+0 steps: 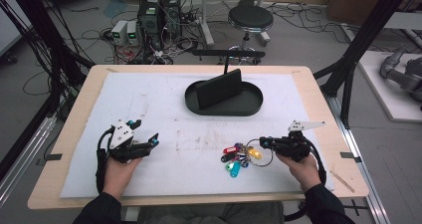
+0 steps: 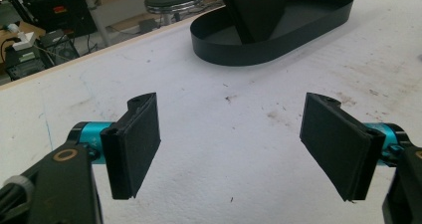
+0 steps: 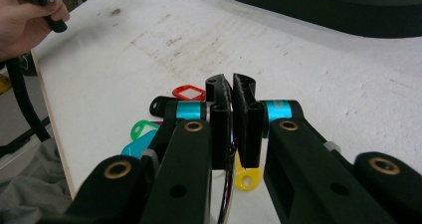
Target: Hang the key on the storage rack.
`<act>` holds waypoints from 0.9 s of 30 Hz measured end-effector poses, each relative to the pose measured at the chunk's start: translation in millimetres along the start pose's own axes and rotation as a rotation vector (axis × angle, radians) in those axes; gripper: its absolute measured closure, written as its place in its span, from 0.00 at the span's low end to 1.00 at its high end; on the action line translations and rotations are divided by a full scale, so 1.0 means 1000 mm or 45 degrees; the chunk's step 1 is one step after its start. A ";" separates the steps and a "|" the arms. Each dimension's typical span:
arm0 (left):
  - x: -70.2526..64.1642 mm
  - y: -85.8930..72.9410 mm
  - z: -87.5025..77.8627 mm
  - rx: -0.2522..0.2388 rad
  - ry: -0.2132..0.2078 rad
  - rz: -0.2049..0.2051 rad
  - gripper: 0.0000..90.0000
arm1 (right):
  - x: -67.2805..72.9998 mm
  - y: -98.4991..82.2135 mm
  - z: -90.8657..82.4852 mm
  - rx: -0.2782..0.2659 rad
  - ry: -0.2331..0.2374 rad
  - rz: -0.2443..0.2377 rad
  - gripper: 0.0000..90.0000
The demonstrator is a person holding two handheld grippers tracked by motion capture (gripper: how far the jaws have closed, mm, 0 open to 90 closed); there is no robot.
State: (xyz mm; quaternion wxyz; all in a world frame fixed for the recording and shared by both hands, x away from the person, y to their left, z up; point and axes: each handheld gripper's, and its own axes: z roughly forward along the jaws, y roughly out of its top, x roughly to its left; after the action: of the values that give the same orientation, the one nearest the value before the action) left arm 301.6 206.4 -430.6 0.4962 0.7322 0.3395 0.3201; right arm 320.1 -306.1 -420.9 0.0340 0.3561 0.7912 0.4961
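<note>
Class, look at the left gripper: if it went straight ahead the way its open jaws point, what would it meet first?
Probably the black oval tray: bare white mat lies ahead of the left gripper, though depth is hard to judge.

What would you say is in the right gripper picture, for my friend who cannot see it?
The right gripper has its two black jaws pinched shut on a thin metal key ring, with colourful plastic key tags in red, green, blue and yellow lying under it on the white table cover. A hand holding the other gripper sits at the top left.
</note>
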 end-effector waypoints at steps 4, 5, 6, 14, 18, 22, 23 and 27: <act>0.000 0.000 -0.002 0.000 0.002 0.001 0.26 | 0.004 0.004 0.000 -0.007 -0.010 -0.033 0.97; 0.001 0.000 -0.002 -0.003 0.002 0.000 0.26 | 0.006 0.006 -0.001 -0.012 -0.007 -0.040 0.97; 0.001 0.000 -0.002 -0.002 0.004 -0.003 0.26 | 0.007 0.008 -0.002 -0.016 -0.016 -0.050 0.97; 0.002 -0.002 -0.007 -0.006 0.007 -0.009 0.26 | 0.013 0.025 -0.006 -0.051 -0.019 -0.133 0.97; 0.003 -0.003 -0.009 -0.006 0.011 -0.010 0.26 | 0.016 0.036 -0.008 -0.085 -0.012 -0.174 0.97; 0.004 -0.004 -0.011 -0.005 0.014 -0.013 0.26 | 0.018 0.046 -0.009 -0.107 0.001 -0.208 0.97; 0.004 -0.004 -0.011 -0.008 0.014 -0.014 0.26 | 0.018 0.048 -0.009 -0.114 0.005 -0.223 0.97; 0.004 -0.005 -0.012 -0.006 0.016 -0.016 0.26 | 0.019 0.058 -0.012 -0.137 0.015 -0.247 0.97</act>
State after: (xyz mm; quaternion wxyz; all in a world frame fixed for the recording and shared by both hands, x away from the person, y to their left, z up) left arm 293.3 217.2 -430.9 0.4976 0.7269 0.3464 0.3225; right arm 331.3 -289.5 -362.4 0.0961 0.2725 0.7944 0.5343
